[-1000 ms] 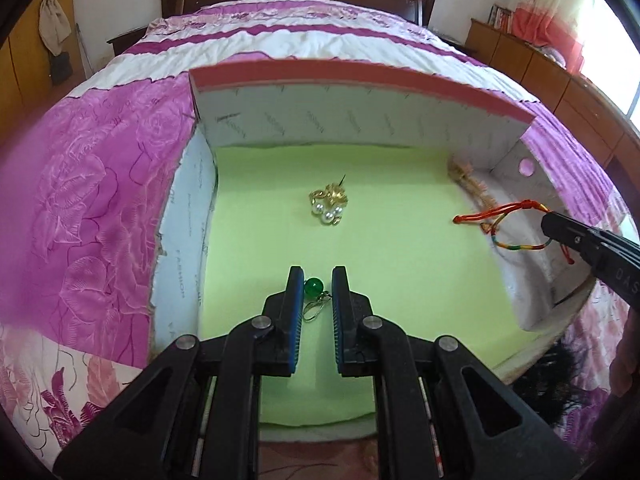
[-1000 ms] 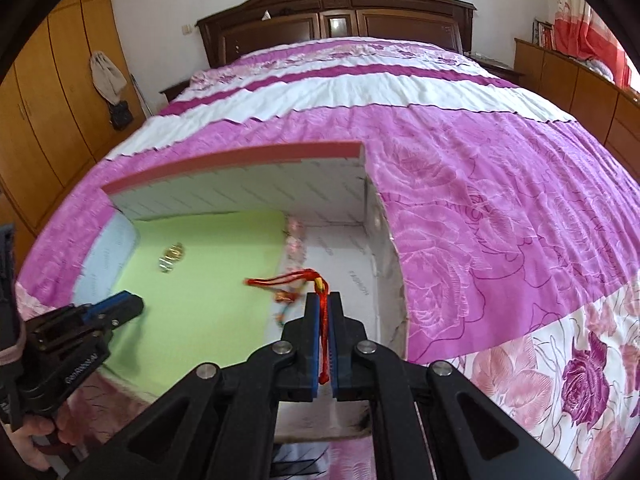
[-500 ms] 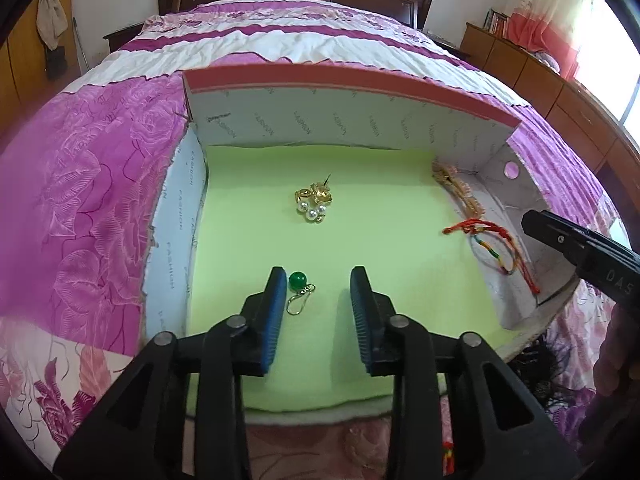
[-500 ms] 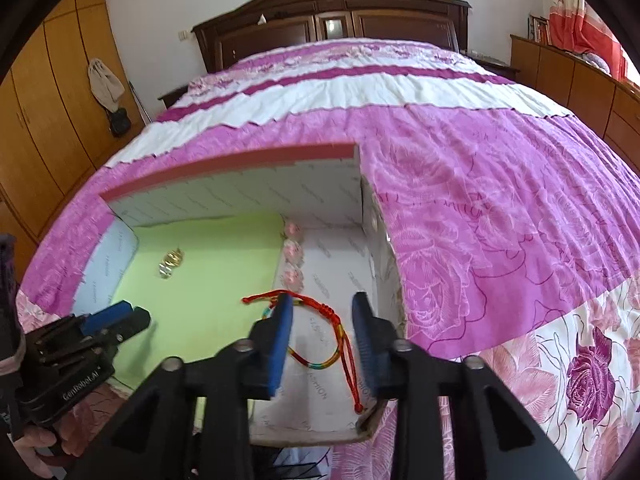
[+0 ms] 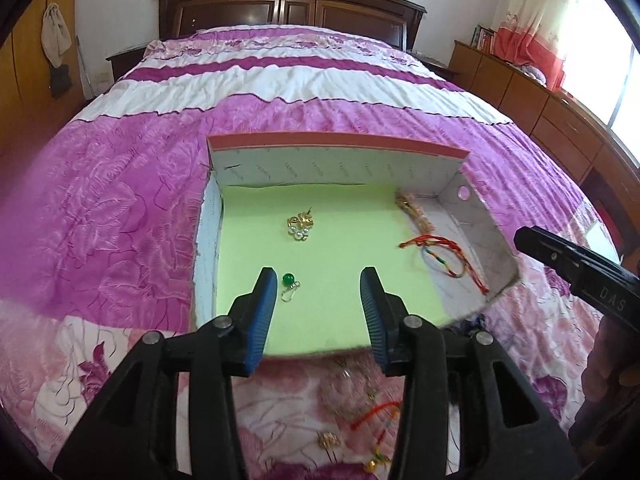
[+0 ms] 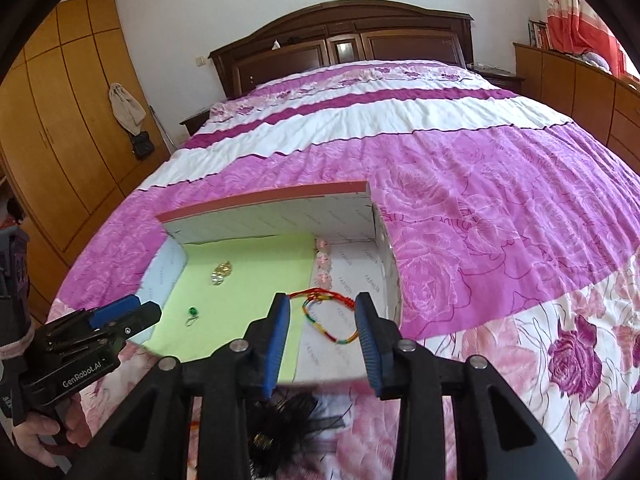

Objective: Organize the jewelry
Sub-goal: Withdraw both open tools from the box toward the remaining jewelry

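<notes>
Left wrist: bedspread (image 5: 120,208), headboard (image 5: 288,12), wardrobe (image 6: 52,120)

Box (image 5: 336,160) near side open; 3 walls block.

A bed (image 5: 304,88) with a pink floral bedspread carried an open box (image 5: 336,148) ahead of both grippers. Loose trinkets (image 5: 376,412) lay on the bedspread beneath the left gripper (image 5: 318,280); a black tuft (image 6: 288,420) lay below the right gripper (image 6: 322,312).
</notes>
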{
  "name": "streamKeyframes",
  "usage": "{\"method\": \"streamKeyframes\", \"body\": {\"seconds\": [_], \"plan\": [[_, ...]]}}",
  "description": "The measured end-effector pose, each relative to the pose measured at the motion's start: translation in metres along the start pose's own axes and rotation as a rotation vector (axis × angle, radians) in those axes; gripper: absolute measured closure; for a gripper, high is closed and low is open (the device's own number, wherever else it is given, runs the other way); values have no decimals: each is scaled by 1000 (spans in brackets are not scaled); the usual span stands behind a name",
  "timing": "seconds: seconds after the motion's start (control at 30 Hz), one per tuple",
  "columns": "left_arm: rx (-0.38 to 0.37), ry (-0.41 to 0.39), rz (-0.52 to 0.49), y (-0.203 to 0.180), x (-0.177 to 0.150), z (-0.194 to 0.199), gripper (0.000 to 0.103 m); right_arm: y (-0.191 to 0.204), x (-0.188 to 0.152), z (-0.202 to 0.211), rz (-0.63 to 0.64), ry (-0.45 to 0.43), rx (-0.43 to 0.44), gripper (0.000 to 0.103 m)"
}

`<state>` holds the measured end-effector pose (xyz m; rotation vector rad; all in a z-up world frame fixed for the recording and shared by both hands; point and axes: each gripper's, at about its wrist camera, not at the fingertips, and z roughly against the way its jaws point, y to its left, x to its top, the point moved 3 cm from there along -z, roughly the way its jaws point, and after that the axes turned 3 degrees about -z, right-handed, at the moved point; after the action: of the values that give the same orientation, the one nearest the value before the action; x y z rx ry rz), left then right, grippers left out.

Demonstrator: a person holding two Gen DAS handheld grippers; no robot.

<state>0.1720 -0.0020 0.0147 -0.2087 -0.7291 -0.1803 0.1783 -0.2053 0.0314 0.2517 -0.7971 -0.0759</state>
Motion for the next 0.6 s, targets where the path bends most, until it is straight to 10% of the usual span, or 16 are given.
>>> {"method": "streamKeyframes", "body": {"seconds": [0.6], "plan": [[-7, 29, -27, -15, -39, 38, 66, -8, -48, 65, -25, -15, 38, 58]]}}
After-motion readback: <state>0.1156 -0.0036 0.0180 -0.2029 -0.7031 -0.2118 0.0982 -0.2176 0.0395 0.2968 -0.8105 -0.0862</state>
